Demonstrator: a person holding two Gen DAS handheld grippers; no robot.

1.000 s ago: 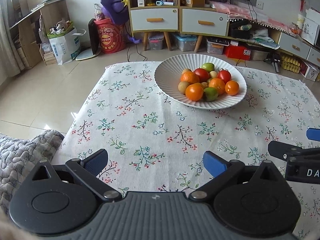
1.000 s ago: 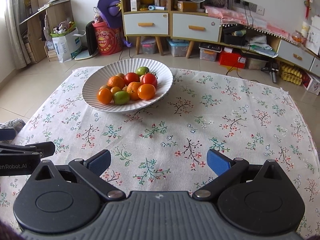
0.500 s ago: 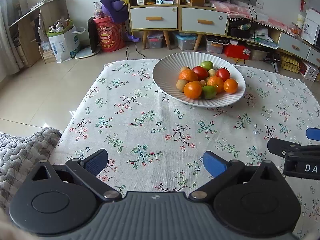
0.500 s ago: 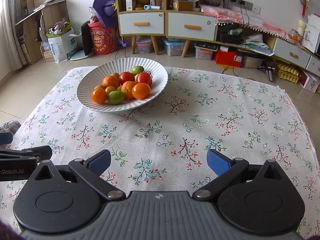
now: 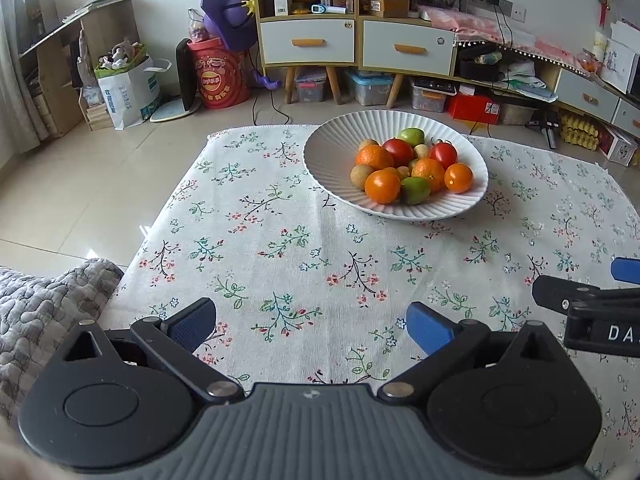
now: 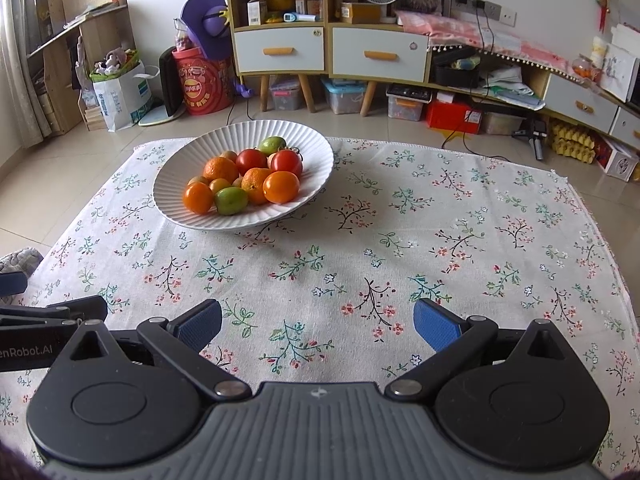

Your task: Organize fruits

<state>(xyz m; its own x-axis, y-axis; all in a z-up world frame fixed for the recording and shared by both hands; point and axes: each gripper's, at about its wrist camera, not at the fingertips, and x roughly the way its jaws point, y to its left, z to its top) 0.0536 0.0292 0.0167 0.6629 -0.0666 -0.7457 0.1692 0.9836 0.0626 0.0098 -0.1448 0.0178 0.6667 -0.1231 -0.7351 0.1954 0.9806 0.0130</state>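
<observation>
A white ribbed bowl (image 5: 332, 148) (image 6: 320, 148) stands on the far part of the flowered tablecloth (image 5: 280, 248) (image 6: 440, 240). It holds several fruits: oranges (image 5: 382, 186) (image 6: 281, 187), red tomatoes (image 5: 399, 151) (image 6: 286, 162) and green ones (image 5: 416, 190) (image 6: 231, 200). My left gripper (image 5: 310, 325) is open above the cloth's near edge, well short of the bowl. Beside it, my right gripper (image 6: 318, 324) is open too, nothing between its blue pads. The right gripper's fingers (image 5: 568, 300) show at the right edge of the left wrist view.
A grey quilted blanket (image 5: 44, 312) lies at the table's near left corner. Beyond the table are tiled floor, a white cabinet with drawers (image 6: 332, 48), a red drum (image 5: 218, 80), storage boxes and shelves. The cloth right of the bowl is bare.
Both grippers have drawn back or risen a little, so the bowl sits slightly farther up and left in each view. Both stay open; the fruit has not moved.
</observation>
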